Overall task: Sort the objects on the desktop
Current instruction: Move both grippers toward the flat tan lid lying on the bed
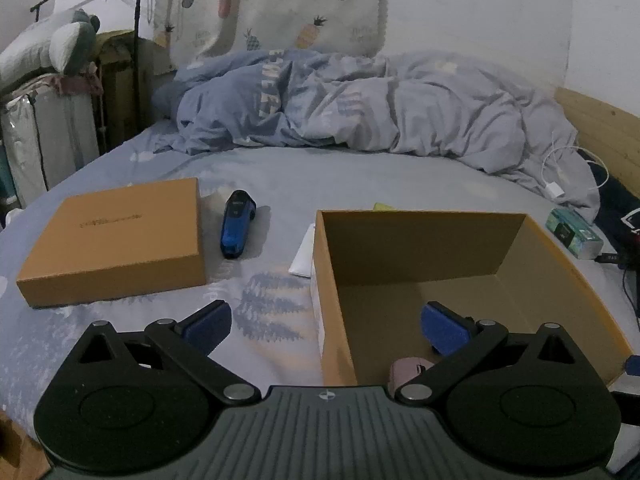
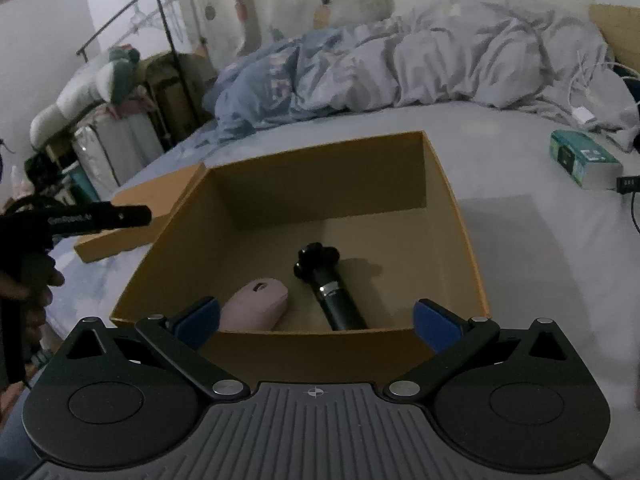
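An open brown cardboard box (image 1: 532, 248) (image 2: 452, 200) sits on the bed. Inside it lie a pink mouse (image 2: 256, 309) (image 1: 408, 372) and a black cylindrical device (image 2: 332, 292). A blue and black handheld device (image 1: 237, 224) lies on the sheet left of the box, beside the brown box lid (image 1: 112, 240) (image 2: 132, 216). My left gripper (image 1: 326, 326) is open and empty, straddling the box's left wall. My right gripper (image 2: 316, 320) is open and empty at the box's near wall, above the mouse and black device.
A green tissue pack (image 1: 576, 232) (image 2: 586, 160) lies right of the box. A white flat item (image 1: 304, 252) sits behind the box's left wall. A crumpled blue duvet (image 1: 340, 100) fills the back; a white charger cable (image 1: 556, 184) lies at right.
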`<state>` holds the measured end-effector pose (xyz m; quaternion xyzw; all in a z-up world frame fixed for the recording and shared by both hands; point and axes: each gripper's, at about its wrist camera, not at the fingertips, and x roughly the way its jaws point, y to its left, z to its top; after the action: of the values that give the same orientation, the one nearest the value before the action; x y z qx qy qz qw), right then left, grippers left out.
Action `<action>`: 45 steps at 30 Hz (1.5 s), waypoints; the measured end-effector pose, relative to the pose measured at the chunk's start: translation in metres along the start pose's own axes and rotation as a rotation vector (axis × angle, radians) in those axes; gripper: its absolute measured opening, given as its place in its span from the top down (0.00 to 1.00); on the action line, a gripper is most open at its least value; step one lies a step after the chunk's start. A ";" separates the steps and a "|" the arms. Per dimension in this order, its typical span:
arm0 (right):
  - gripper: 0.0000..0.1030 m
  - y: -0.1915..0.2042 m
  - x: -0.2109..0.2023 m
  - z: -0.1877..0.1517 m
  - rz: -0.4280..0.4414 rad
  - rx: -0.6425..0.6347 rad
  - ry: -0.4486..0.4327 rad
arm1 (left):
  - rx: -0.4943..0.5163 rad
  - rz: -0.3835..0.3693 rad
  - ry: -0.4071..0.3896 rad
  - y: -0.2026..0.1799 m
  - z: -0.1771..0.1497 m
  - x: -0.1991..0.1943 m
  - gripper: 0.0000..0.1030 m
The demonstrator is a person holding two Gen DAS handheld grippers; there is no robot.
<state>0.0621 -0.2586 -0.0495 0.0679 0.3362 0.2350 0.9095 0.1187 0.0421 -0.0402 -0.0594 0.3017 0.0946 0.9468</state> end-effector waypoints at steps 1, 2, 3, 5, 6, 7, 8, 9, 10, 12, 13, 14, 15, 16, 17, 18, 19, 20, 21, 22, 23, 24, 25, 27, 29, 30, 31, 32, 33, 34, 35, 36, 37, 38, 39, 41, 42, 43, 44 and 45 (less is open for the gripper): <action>0.00 0.000 0.000 0.000 0.001 0.000 -0.001 | -0.002 0.001 -0.001 0.001 0.000 0.000 0.00; 0.00 0.000 0.000 0.000 0.002 0.000 -0.002 | -0.005 0.002 -0.001 0.002 0.000 0.001 0.00; 0.00 0.000 0.000 0.000 0.003 0.001 -0.003 | -0.010 0.003 0.001 0.003 0.000 0.002 0.00; 0.00 0.000 0.000 -0.001 0.005 0.005 -0.005 | -0.017 0.003 0.004 0.007 0.001 0.003 0.00; 0.00 0.000 0.000 -0.001 0.007 0.011 -0.006 | -0.020 0.003 0.005 0.008 0.001 0.004 0.00; 0.00 0.000 0.000 -0.001 0.008 0.017 -0.007 | -0.022 0.004 0.007 0.009 0.002 0.005 0.00; 0.00 0.000 0.000 0.000 0.008 0.023 -0.007 | -0.024 0.005 0.008 0.010 0.002 0.005 0.00; 0.00 0.000 0.000 0.000 0.009 0.030 -0.008 | -0.026 0.005 0.010 0.011 0.002 0.006 0.00; 0.00 0.000 0.001 0.000 0.010 0.035 -0.007 | -0.026 0.005 0.010 0.012 0.002 0.006 0.00; 0.00 0.002 0.002 0.001 0.012 0.041 -0.007 | -0.025 0.007 0.010 0.013 0.003 0.007 0.00; 0.00 0.004 0.003 0.002 0.014 0.044 -0.008 | -0.027 0.010 0.009 0.015 0.003 0.007 0.00; 0.00 0.005 0.003 0.003 0.016 0.046 -0.009 | -0.031 0.012 0.007 0.016 0.004 0.006 0.00; 0.00 0.007 0.003 0.004 0.017 0.049 -0.010 | -0.037 0.012 0.005 0.018 0.005 0.005 0.00; 0.00 0.008 0.004 0.005 0.018 0.051 -0.011 | -0.043 0.012 0.003 0.021 0.006 0.005 0.00; 0.00 0.010 0.005 0.006 0.017 0.055 -0.012 | -0.049 0.013 0.002 0.023 0.006 0.004 0.00; 0.00 0.012 0.006 0.007 0.016 0.059 -0.013 | -0.056 0.015 0.001 0.025 0.007 0.004 0.00; 0.00 0.013 0.007 0.009 0.015 0.064 -0.014 | -0.063 0.017 -0.001 0.027 0.008 0.003 0.00; 0.00 0.016 0.008 0.011 0.013 0.068 -0.014 | -0.068 0.019 -0.002 0.029 0.009 0.003 0.00; 0.00 0.018 0.010 0.013 0.015 0.070 -0.014 | -0.073 0.023 -0.003 0.032 0.010 0.003 0.00; 0.00 0.021 0.011 0.015 0.017 0.070 -0.015 | -0.078 0.028 -0.004 0.034 0.011 0.003 0.00; 0.00 0.025 0.014 0.017 0.017 0.066 -0.014 | -0.081 0.034 -0.007 0.036 0.011 0.003 0.00; 0.00 0.029 0.016 0.019 0.017 0.061 -0.013 | -0.085 0.042 -0.007 0.039 0.012 0.003 0.00; 0.00 0.034 0.019 0.022 0.012 0.066 -0.015 | -0.090 0.049 -0.006 0.041 0.013 0.003 0.00; 0.00 0.043 0.025 0.027 0.008 0.093 -0.019 | -0.105 0.064 -0.006 0.048 0.015 0.002 0.00; 0.00 0.054 0.033 0.034 0.032 0.142 -0.011 | -0.117 0.071 -0.003 0.055 0.017 0.001 0.00; 0.00 0.061 0.038 0.038 0.051 0.144 -0.003 | -0.120 0.071 -0.003 0.059 0.018 0.000 0.00; 0.00 0.068 0.043 0.042 0.069 0.140 0.005 | -0.120 0.075 -0.003 0.064 0.019 0.000 0.00; 0.00 0.077 0.049 0.048 0.081 0.120 0.011 | -0.121 0.082 -0.003 0.068 0.020 0.000 0.00; 0.00 0.086 0.055 0.054 0.087 0.100 0.014 | -0.124 0.090 -0.002 0.073 0.022 0.000 0.00; 0.00 0.094 0.060 0.062 0.097 0.084 0.017 | -0.130 0.097 -0.002 0.080 0.023 0.000 0.00; 0.00 0.102 0.066 0.070 0.108 0.067 0.020 | -0.135 0.103 -0.001 0.086 0.024 0.001 0.00; 0.00 0.110 0.071 0.078 0.116 0.058 0.019 | -0.139 0.111 -0.001 0.092 0.026 0.001 0.00; 0.00 0.117 0.076 0.086 0.125 0.052 0.013 | -0.141 0.122 -0.002 0.099 0.028 0.002 0.00; 0.00 0.125 0.081 0.095 0.134 0.046 0.007 | -0.141 0.133 -0.003 0.105 0.030 0.003 0.00; 0.00 0.133 0.085 0.102 0.145 0.038 -0.002 | -0.140 0.144 -0.004 0.112 0.032 0.003 0.00; 0.00 0.150 0.095 0.115 0.168 0.023 -0.019 | -0.136 0.164 -0.014 0.127 0.037 0.006 0.00; 0.00 0.158 0.101 0.120 0.178 0.018 -0.020 | -0.136 0.174 -0.019 0.135 0.040 0.008 0.00; 0.00 0.166 0.108 0.124 0.187 0.014 -0.018 | -0.137 0.185 -0.023 0.143 0.043 0.009 0.00; 0.00 0.174 0.115 0.129 0.196 0.009 -0.016 | -0.137 0.194 -0.027 0.151 0.046 0.010 0.00; 0.00 0.182 0.122 0.133 0.206 0.005 -0.014 | -0.137 0.206 -0.031 0.159 0.049 0.012 0.00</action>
<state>0.1589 -0.0362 0.0329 0.1061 0.3218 0.3258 0.8826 0.1213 0.2068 -0.0160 -0.0914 0.2845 0.2129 0.9303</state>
